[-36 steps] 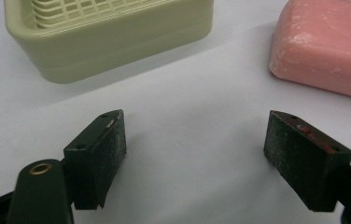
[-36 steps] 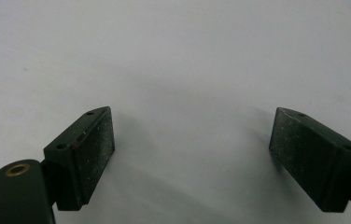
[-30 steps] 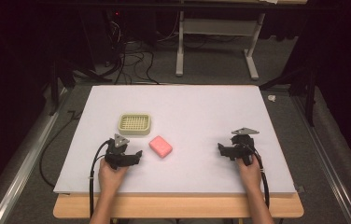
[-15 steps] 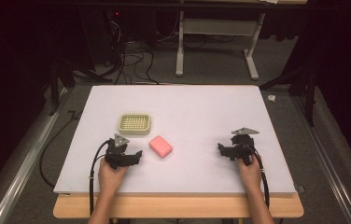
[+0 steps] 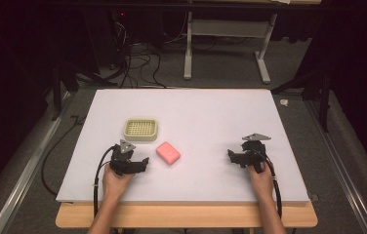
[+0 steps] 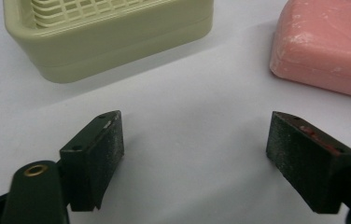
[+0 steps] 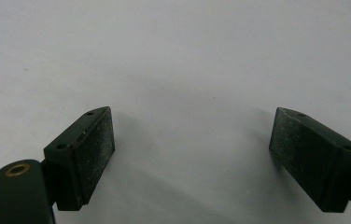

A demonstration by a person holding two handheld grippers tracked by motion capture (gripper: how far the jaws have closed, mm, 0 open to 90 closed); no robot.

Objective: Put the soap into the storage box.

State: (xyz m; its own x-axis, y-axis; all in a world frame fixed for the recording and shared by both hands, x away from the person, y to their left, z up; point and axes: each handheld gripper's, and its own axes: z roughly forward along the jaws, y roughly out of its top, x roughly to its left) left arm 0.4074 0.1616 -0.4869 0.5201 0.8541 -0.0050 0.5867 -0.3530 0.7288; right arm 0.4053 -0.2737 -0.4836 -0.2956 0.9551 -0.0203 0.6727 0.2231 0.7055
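White surface, dark room behind. Left hand-held gripper, jaws just parted with nothing between them, sits low facing the pink soap, which lies beside the green soap dish, likely lining up a pickup. Right hand-held gripper rests well apart, jaws spread, empty.

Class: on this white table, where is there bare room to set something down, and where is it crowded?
Bare: the far half of the table beyond the soap dish, and the wide stretch between the pink soap and the right claw. Crowded: the near left, where dish, soap and left claw sit close.
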